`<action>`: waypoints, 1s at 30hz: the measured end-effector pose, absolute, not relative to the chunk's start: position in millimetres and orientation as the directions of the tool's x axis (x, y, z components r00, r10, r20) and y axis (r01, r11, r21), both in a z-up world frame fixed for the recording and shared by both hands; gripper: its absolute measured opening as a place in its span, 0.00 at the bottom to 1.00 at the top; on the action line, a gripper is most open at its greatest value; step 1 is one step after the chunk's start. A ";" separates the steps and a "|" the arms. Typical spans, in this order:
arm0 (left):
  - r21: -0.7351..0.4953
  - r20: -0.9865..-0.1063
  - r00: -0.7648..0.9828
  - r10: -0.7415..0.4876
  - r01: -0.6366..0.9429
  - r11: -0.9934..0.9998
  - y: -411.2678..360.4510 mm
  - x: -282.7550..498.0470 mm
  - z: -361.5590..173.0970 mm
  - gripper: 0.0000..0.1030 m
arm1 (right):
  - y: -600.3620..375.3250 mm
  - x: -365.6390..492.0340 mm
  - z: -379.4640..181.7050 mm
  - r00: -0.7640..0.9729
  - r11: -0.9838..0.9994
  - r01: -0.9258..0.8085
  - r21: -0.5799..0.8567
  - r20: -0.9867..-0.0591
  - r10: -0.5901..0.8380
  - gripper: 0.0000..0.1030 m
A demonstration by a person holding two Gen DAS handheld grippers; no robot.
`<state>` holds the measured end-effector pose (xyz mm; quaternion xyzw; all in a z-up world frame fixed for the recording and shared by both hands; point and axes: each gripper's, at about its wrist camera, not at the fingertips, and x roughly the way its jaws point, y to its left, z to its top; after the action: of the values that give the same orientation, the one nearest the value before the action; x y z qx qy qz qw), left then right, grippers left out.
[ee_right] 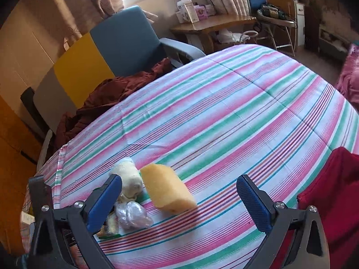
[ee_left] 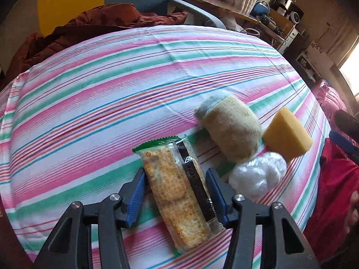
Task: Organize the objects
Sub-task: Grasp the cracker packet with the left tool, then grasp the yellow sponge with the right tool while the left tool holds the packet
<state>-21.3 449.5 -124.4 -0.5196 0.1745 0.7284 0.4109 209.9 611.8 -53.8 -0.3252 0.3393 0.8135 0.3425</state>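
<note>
A cracker packet [ee_left: 177, 192] lies on the striped cloth, between the fingers of my left gripper [ee_left: 176, 177]. The jaws stand open, one on each side of the packet, with small gaps. To its right lie a beige rolled sock [ee_left: 231, 127], a yellow sponge [ee_left: 288, 134] and a white plastic wad [ee_left: 258, 174]. My right gripper [ee_right: 179, 186] is open and empty above the cloth. The sponge [ee_right: 168, 188] lies between its fingers, nearer the left one. The sock [ee_right: 130, 177] and the plastic wad [ee_right: 132, 215] sit by the left finger [ee_right: 105, 201]. The packet's edge [ee_right: 107, 226] shows behind that finger.
The striped cloth [ee_left: 112, 94] covers a round table. A brown jacket [ee_left: 89, 29] lies on a blue chair [ee_right: 125, 40] at the far edge. A red garment [ee_right: 332, 192] is at the right edge. A wooden desk [ee_right: 213, 22] with boxes stands behind.
</note>
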 end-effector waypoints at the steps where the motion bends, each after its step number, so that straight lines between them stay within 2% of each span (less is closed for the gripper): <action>1: -0.173 -0.898 -0.125 0.421 -0.779 -0.602 444.9 -20.5 -124.0 0.51 | 612.3 208.8 -56.0 -0.550 -0.534 -0.780 0.326 -0.766 0.334 0.99; 15: -0.163 -0.856 -0.185 0.482 -0.789 -0.592 377.5 -0.6 -122.7 0.51 | 598.1 174.0 -78.9 -0.518 -0.651 -0.725 0.226 -0.802 0.299 0.94; 18: -0.167 -0.852 -0.185 0.489 -0.790 -0.590 377.3 -1.0 -124.1 0.53 | 595.8 167.4 -86.6 -0.495 -0.663 -0.723 0.193 -0.814 0.303 0.83; 20: -0.164 -0.850 -0.188 0.492 -0.792 -0.587 377.8 0.0 -125.2 0.53 | 595.7 164.8 -91.8 -0.478 -0.665 -0.725 0.179 -0.825 0.300 0.71; 21: -0.160 -0.849 -0.192 0.492 -0.795 -0.586 376.0 1.1 -125.1 0.53 | 596.2 164.0 -94.3 -0.468 -0.662 -0.730 0.172 -0.831 0.301 0.69; 23: -0.153 -0.847 -0.199 0.493 -0.797 -0.585 378.7 2.4 -126.6 0.53 | 598.8 163.9 -98.7 -0.458 -0.654 -0.737 0.171 -0.838 0.297 0.56; 25: -0.151 -0.844 -0.204 0.496 -0.797 -0.584 377.5 3.5 -127.3 0.53 | 600.1 164.2 -100.0 -0.451 -0.650 -0.741 0.169 -0.842 0.296 0.47; 30: -0.144 -0.834 -0.217 0.507 -0.801 -0.581 375.6 5.5 -128.6 0.53 | 594.5 161.9 -95.2 -0.446 -0.666 -0.732 0.143 -0.840 0.310 0.44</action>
<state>5.5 375.6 -128.6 -0.4558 0.1613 0.7634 0.4285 161.9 594.5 -95.2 -0.4173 0.2533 0.8116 0.3209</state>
